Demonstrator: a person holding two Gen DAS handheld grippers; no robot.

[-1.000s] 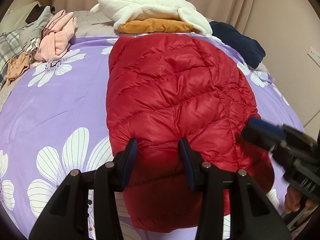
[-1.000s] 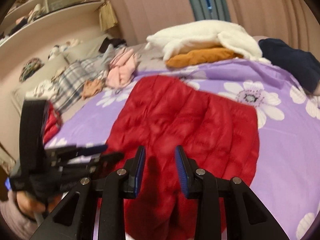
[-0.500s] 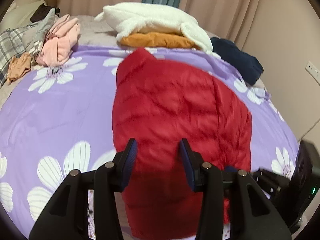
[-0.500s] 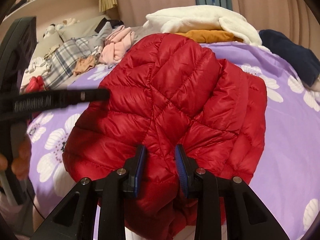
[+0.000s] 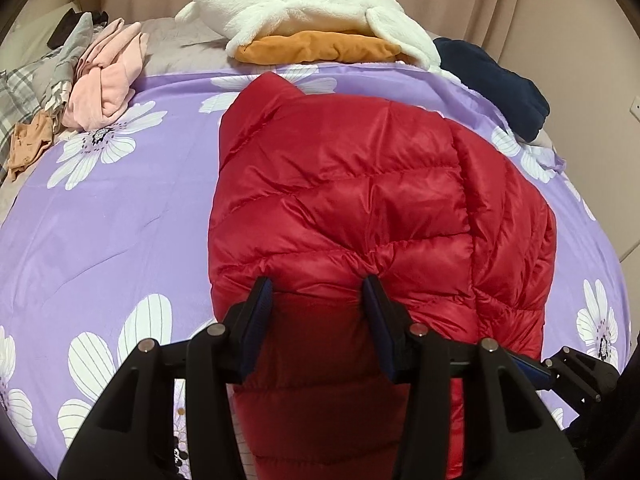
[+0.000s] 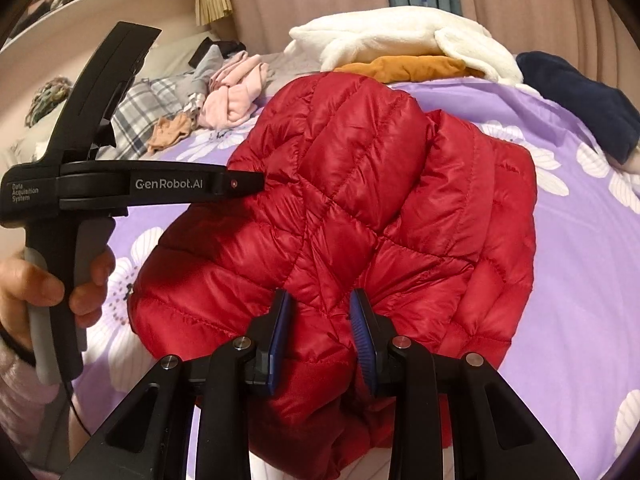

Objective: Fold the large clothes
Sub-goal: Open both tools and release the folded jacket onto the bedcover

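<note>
Your red puffer jacket [image 5: 360, 208] lies folded over on the purple flowered bedspread [image 5: 100, 220], in the middle of the bed and towards its near edge; the quilted top layer is doubled over a lower layer that shows along the right side.

Your left gripper [image 5: 318, 300] stands at the jacket's near left part. Its jaws are opening at this moment, with a thick roll of the red fabric between them; the fabric is puckered at the right pad and touches both pads.

Your right gripper [image 6: 322, 312] is at the jacket's near edge, its jaws partly closed and clamped on a fold of the quilted fabric, which bunches between the blue pads [image 6: 362, 332].

In the right wrist view your left hand [image 6: 44, 284] shows at the left, wrapped around the grey handle of the other gripper.

At the far end of the bed sit a white fleece [image 5: 304, 8] on top of an orange garment [image 5: 320, 46], with a dark blue garment [image 5: 496, 80] to their right. A pink garment [image 5: 108, 76] and plaid cloth [image 6: 156, 104] lie at the far left.
</note>
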